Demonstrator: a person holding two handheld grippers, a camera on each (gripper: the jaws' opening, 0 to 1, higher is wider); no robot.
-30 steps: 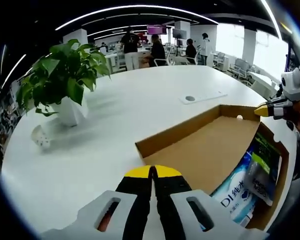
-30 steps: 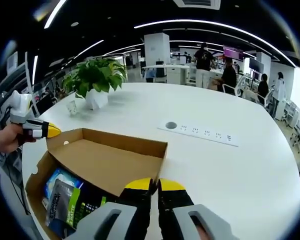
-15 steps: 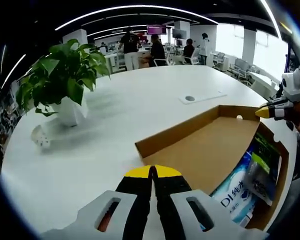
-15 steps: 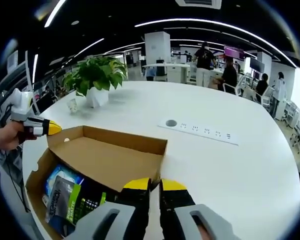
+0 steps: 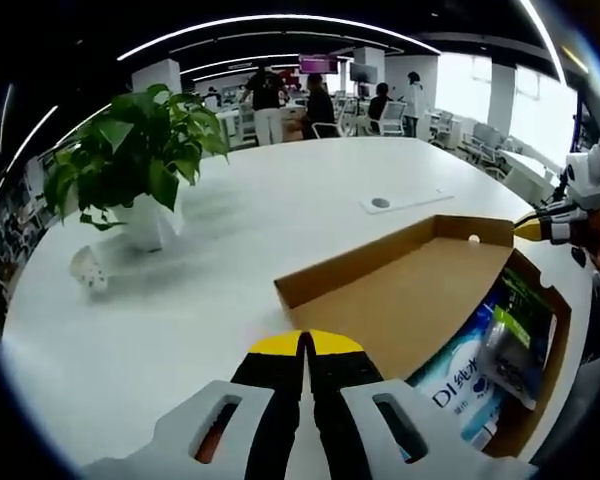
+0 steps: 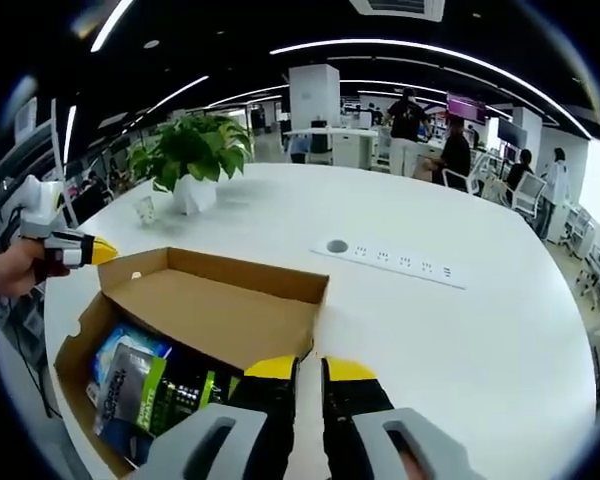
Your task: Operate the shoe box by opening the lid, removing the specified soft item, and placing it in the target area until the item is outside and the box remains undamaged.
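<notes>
A brown cardboard shoe box (image 6: pixel 78 345) lies on the white table with its lid (image 6: pixel 220 312) folded open and flat. Inside are a blue and white soft pack (image 6: pixel 120 358), a green pack (image 6: pixel 163 392) and a dark pack beside it. My right gripper (image 6: pixel 310 369) hovers by the lid's near edge, jaws parted a little, nothing between them. My left gripper (image 5: pixel 305 343) is shut and empty, just short of the lid (image 5: pixel 410 300). The blue pack (image 5: pixel 460 385) and green pack (image 5: pixel 515 345) lie to its right. Each gripper's yellow tip reaches a box corner: left (image 6: pixel 92 252), right (image 5: pixel 530 229).
A potted green plant (image 5: pixel 130 165) (image 6: pixel 190 150) stands on the table beyond the box, with a small white object (image 5: pixel 88 272) (image 6: pixel 144 210) next to it. A flush power strip (image 6: pixel 395 262) (image 5: pixel 405 200) is set in the tabletop. People stand at desks far behind.
My right gripper's jaws have parted slightly. Both cameras shifted a little, showing more of the packs in the box. The box and lid have stayed put.
</notes>
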